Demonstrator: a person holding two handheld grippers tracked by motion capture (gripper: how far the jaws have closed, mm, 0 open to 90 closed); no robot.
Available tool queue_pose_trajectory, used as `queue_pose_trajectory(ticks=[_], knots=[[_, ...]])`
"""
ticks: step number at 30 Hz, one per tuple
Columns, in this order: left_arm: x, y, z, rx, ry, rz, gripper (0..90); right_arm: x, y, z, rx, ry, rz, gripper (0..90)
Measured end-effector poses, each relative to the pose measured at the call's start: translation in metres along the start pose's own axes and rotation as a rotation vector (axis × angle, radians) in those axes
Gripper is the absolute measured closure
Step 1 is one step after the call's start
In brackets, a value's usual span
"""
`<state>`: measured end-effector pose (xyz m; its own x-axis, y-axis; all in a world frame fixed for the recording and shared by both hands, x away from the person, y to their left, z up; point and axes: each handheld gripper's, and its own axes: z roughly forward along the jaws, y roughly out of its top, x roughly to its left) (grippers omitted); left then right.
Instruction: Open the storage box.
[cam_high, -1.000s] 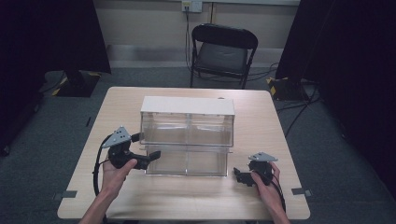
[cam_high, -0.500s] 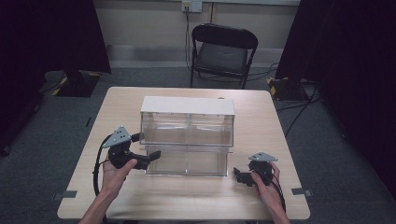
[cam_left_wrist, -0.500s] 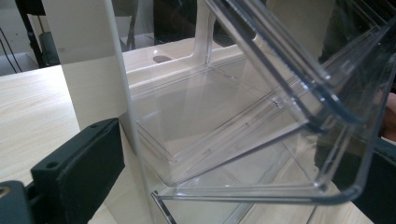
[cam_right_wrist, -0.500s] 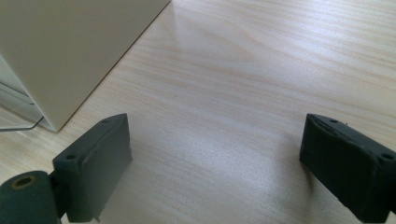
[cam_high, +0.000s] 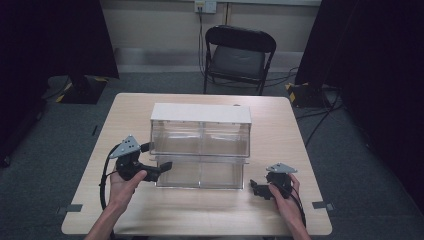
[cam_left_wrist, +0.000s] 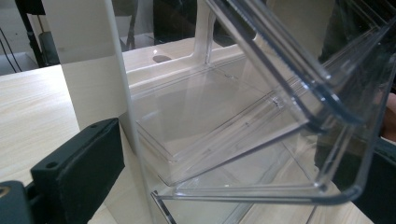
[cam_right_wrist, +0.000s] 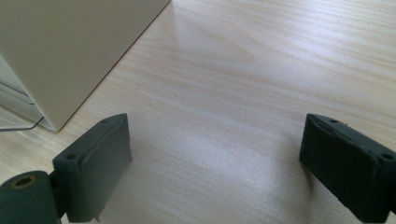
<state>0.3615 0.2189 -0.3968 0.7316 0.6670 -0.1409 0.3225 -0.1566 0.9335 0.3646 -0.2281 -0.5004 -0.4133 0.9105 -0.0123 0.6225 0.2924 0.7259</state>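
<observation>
Clear plastic four-drawer cabinet (cam_high: 200, 145): one, on wooden desk (cam_high: 200, 212).
Left gripper (cam_high: 159, 168) jaws clamp lower-left drawer (cam_left_wrist: 261, 154); right gripper (cam_high: 256, 188) jaws spread, empty.

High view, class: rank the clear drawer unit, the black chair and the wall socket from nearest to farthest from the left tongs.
1. Clear drawer unit, beside the left tongs.
2. Black chair, beyond the table's far edge.
3. Wall socket, top, on the back wall.

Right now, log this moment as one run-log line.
left gripper: at lower left drawer, drawer tilted open | right gripper: open, over table, right of cabinet
</observation>
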Motion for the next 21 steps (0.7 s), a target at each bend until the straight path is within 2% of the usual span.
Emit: queue_pose_trajectory(ticks=[21], knots=[[0.0005,0.0001,-0.0001,0.006,-0.001,0.002,0.7,-0.0001,0.0,0.0001,0.0,0.001,0.0,8.1]])
